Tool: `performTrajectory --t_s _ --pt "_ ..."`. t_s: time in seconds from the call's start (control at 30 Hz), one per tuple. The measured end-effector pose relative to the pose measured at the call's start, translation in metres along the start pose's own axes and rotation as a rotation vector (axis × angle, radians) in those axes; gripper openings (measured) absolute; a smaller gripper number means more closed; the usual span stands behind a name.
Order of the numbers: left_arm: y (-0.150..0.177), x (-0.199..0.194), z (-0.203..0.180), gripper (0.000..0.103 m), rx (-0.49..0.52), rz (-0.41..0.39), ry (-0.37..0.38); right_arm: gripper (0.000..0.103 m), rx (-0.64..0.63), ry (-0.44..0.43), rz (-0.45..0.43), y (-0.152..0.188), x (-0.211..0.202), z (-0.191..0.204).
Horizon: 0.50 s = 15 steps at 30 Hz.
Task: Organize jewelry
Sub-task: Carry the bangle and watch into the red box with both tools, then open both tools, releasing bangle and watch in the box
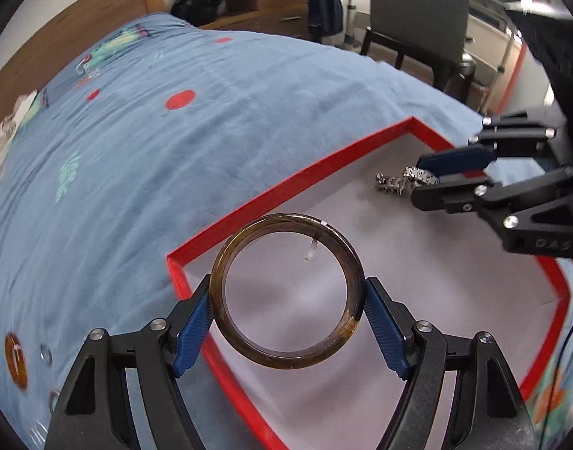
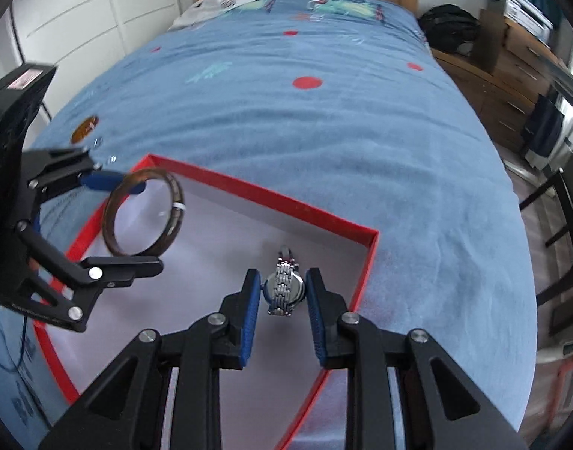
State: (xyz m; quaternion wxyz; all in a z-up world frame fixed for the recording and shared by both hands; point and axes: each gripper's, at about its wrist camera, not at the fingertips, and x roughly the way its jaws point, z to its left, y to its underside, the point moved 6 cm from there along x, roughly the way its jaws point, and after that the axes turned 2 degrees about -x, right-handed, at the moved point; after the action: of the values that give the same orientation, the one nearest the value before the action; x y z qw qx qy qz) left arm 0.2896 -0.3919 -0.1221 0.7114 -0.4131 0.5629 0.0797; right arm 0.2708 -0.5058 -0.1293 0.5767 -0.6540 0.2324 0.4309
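the left tool (image 1: 288, 296) grips a brown bangle (image 1: 286, 290) across its width, above the red-rimmed tray (image 1: 248, 202) on the bed. the right tool (image 2: 284, 292) pinches a silver watch (image 2: 284, 287) over the tray's far corner.

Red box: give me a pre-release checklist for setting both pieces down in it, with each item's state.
1. Bangle clamped between the left gripper pads: ok.
2. Watch clamped in the right gripper: ok.
3. Both pieces over the red box interior: ok.
4. White floor beneath each piece bare: ok.
5. The two grippers apart from each other: ok.
6. Pieces resting on the floor before release: cannot tell.
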Motion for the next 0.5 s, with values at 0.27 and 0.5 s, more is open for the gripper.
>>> performTrajectory --t_s 0.27,0.5 --pt "0.008 0.007 -0.005 0.076 0.005 0.007 -0.003 0.025 -0.114 0.015 0.040 0.011 -0.001 0.013" --pt "0.006 0.009 -0.007 0.076 0.015 0.003 -0.018 0.025 -0.126 0.028 0.056 0.015 -0.004 0.016"
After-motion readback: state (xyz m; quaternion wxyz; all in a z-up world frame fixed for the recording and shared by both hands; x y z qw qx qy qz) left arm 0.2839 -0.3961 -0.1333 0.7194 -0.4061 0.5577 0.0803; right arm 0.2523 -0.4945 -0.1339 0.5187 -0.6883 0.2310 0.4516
